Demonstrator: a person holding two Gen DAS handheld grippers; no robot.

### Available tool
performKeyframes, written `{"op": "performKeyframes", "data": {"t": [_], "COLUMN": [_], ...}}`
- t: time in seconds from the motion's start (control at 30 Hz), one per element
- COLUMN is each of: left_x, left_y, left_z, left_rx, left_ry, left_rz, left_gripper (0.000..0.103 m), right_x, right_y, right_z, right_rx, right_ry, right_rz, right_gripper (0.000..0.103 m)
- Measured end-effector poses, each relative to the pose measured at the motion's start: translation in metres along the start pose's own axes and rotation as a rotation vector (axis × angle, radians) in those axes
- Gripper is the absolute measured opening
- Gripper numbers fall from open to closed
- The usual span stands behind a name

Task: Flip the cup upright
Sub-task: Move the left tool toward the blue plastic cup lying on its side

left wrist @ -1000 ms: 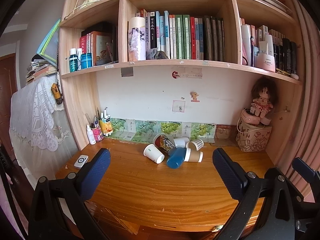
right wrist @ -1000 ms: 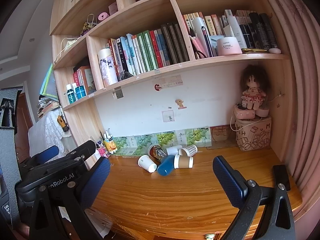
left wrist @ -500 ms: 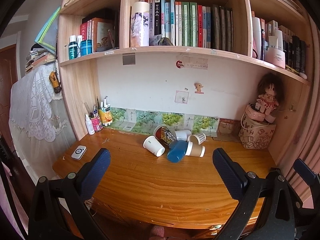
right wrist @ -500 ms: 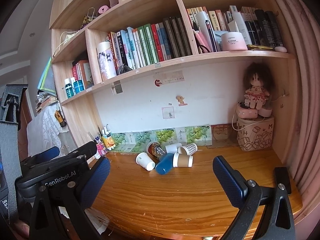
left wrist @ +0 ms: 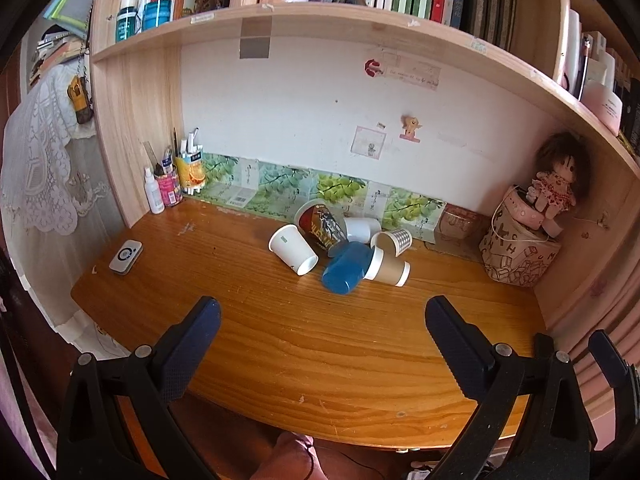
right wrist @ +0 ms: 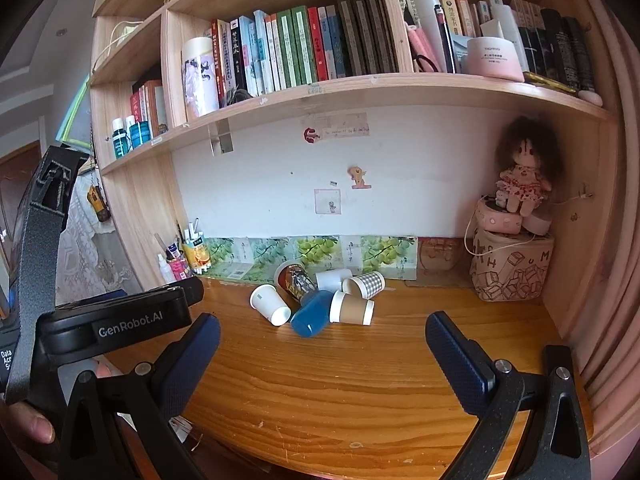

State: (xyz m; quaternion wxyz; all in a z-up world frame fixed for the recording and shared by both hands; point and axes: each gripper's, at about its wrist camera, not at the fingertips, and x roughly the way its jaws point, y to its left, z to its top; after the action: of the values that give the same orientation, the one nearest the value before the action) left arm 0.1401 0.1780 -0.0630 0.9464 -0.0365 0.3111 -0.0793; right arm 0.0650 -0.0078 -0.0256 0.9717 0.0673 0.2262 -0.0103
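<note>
Several cups lie on their sides in a heap at the back middle of the wooden desk (left wrist: 320, 344): a white paper cup (left wrist: 293, 249), a blue cup (left wrist: 346, 267), a brown paper cup (left wrist: 390, 269), a checked cup (left wrist: 394, 241), a dark printed cup (left wrist: 321, 225) and a small white cup (left wrist: 362, 229). The same heap shows in the right wrist view, with the white cup (right wrist: 270, 304), blue cup (right wrist: 312, 318) and brown cup (right wrist: 352, 307). My left gripper (left wrist: 322, 320) is open and empty, well short of the cups. My right gripper (right wrist: 322, 334) is open and empty, also short of them.
A patterned basket (left wrist: 516, 256) with a doll (left wrist: 554, 188) stands at the back right. Bottles and a pen holder (left wrist: 176, 180) stand at the back left. A small white device (left wrist: 125, 257) lies near the left edge. A bookshelf (right wrist: 320, 84) overhangs the desk.
Both cameras have moved forward toward the desk and tilted down; the cups look larger and nearer. The cups have not moved. Both grippers stay open.
</note>
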Motion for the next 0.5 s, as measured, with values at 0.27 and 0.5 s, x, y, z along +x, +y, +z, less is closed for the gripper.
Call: {"op": "performKeyframes", "data": {"t": [0.27,0.5], "left_x": [0.056,0.114], "left_y": [0.007,0.011], "left_z": [0.022,0.043], "left_rx": [-0.028,-0.071], "left_ry": [0.124,0.249], "left_rz": [-0.006,-0.053], "left_gripper": [0.102,0.102], "right_x": [0.056,0.108], "right_y": [0.004,0.003], "right_z": [0.013,0.015], "right_rx": [-0.120,-0.249], "right_ry": [0.082,0.159], "right_rz": [0.015,-0.005], "right_gripper": [0.103,0.103]}}
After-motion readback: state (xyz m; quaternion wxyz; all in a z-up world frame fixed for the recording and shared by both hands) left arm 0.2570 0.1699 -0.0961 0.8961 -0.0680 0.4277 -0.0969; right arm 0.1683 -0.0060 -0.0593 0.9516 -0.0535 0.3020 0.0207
